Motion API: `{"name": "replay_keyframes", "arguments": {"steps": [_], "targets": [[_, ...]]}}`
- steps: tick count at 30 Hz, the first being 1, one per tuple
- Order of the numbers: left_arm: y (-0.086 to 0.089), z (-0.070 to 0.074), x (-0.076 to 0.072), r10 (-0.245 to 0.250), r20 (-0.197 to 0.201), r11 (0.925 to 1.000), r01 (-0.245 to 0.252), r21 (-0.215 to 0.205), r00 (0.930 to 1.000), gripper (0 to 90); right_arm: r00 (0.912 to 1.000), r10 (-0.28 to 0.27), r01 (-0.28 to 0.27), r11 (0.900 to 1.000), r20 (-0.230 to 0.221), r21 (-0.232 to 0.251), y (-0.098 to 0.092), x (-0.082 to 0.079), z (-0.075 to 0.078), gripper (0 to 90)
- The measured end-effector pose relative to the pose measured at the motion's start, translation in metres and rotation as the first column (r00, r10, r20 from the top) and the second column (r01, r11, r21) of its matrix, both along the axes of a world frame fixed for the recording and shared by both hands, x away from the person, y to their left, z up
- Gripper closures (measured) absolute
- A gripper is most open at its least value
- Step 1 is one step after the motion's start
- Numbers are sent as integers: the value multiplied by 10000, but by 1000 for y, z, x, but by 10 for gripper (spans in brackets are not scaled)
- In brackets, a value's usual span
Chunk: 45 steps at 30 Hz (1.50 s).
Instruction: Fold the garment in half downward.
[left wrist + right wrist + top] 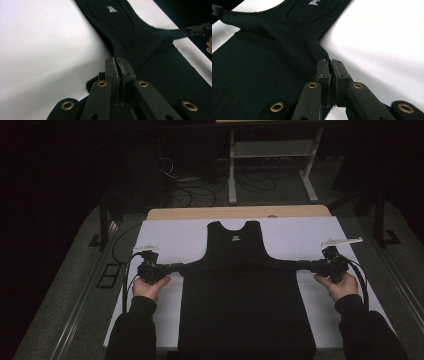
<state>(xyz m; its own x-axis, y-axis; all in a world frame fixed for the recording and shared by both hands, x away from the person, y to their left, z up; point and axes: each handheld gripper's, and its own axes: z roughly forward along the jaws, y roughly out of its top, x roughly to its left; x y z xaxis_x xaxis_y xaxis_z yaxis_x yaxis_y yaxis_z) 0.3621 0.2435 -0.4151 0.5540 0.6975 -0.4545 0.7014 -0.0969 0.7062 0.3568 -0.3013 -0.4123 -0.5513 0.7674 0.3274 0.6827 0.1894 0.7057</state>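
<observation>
Over toward the left edge of the desk point(165, 232): left gripper point(172, 267) held in a hand point(149, 287) with a dark sleeve, fingers point(113, 68) pressed together and pinching a pulled-out bit of black fabric at the garment's side. Same pinch up close in the left gripper view point(119, 65), cloth wedged right between the two pads.

Middle of the desk: black tank top point(245, 285) spread flat on the white surface, neckline pointing at the far edge, small white label point(235, 238) just below the collar, hem hanging at the near edge. Fabric stretched taut into a line between both grippers, roughly at armhole level. White label also visible in the left gripper view point(111, 9) and right gripper view point(314, 2).

Near the right edge: right gripper point(306, 265) in the other hand point(341, 285), fingers point(323, 70) clamped tight on the opposite side of the top point(262, 62). Pinch clear in the right gripper view point(331, 65).

Far edge: strip of bare wood point(240, 212) past the white cover.
</observation>
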Motion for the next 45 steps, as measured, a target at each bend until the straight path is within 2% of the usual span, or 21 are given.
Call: {"name": "replay_keyframes", "arguments": {"steps": [9, 20, 25, 34, 39, 45], "targets": [[0, 1, -9, -91, 14, 9998, 92, -182, 10000, 864, 10000, -19, 20, 9999, -64, 124, -2, -10, -1, 841], [0, -2, -20, -296, -62, 9995, 296, 105, 9995, 864, 9999, 99, -97, 9998, -133, 191, -2, -21, 1, 840], [0, -7, -24, -664, -308, 9974, 672, 260, 9973, 864, 9994, 251, -246, 9995, -235, 205, -2, -28, -1, 839], [2, -7, -31, -646, -332, 9977, 653, 203, 9974, 863, 9988, 282, -275, 9994, -400, 193, -2, -38, -2, 840], [1, -8, -35, -725, -388, 9966, 740, 368, 9966, 863, 9980, 332, -329, 9994, -532, 76, -1, -41, -4, 839], [2, -7, -38, -712, -395, 9965, 728, 420, 9967, 863, 9974, 339, -321, 9991, -640, 289, -3, -45, -3, 839]]}}
